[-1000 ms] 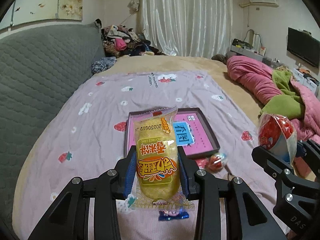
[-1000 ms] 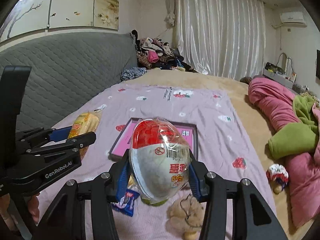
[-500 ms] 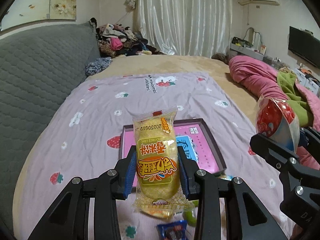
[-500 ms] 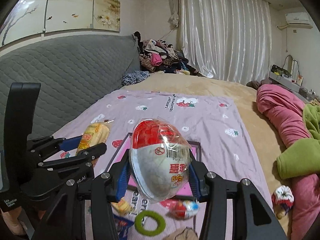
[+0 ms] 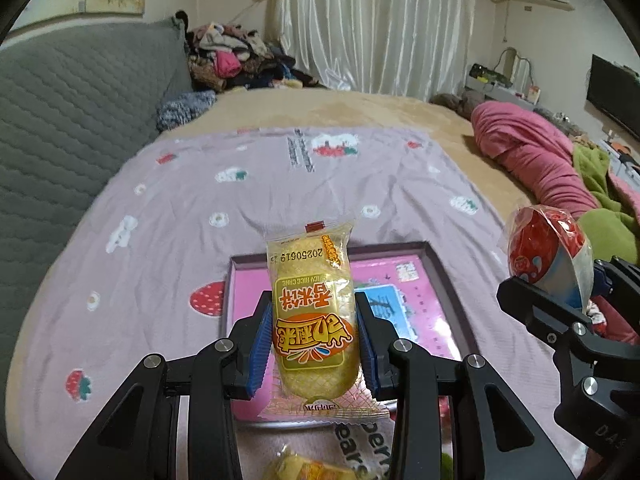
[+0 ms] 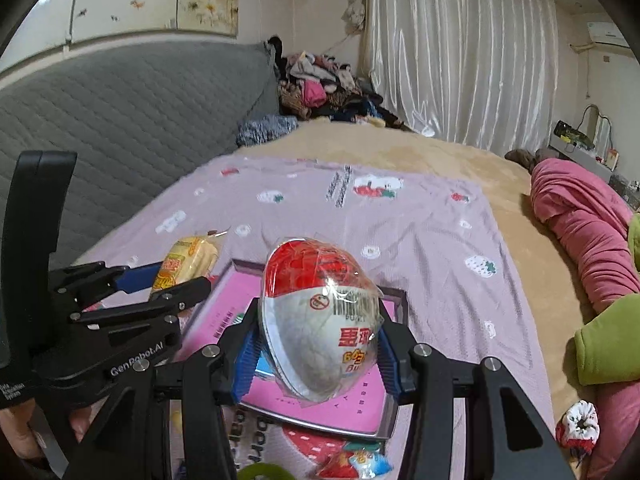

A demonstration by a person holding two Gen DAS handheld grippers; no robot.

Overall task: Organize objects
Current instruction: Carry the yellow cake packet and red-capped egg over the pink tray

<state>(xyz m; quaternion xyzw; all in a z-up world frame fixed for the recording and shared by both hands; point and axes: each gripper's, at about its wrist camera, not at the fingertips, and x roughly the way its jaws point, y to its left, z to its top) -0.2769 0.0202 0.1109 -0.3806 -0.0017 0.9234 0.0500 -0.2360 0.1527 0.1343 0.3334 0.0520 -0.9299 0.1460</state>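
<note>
Left gripper [image 5: 314,342] clenched on a yellow snack packet [image 5: 312,316], jaws pinching its lower half from both sides, packet upright with printing upside down. Held above the near part of the pink tray [image 5: 440,280], apparently so that release drops it inside the rim. Right gripper [image 6: 318,348] likewise clamped on a wrapped egg toy [image 6: 320,320], red cap up, white half below, squeezed at its widest girth, probably because the crinkly film gives little purchase elsewhere. Poised over the same tray [image 6: 394,300], near its middle. Both items off the bed, carried side by side, left gripper just beside the right. Tray resting flat on the purple strawberry blanket [image 5: 240,200], its base showing bare around a blue card [image 5: 386,304]. More loose bits in front of the tray: a small red-and-blue packet [image 6: 356,464] and a green ring [image 6: 260,472], not yet gathered. Likely step: lowering both loads before opening the jaws, since a drop from height could bounce the egg out.
</note>
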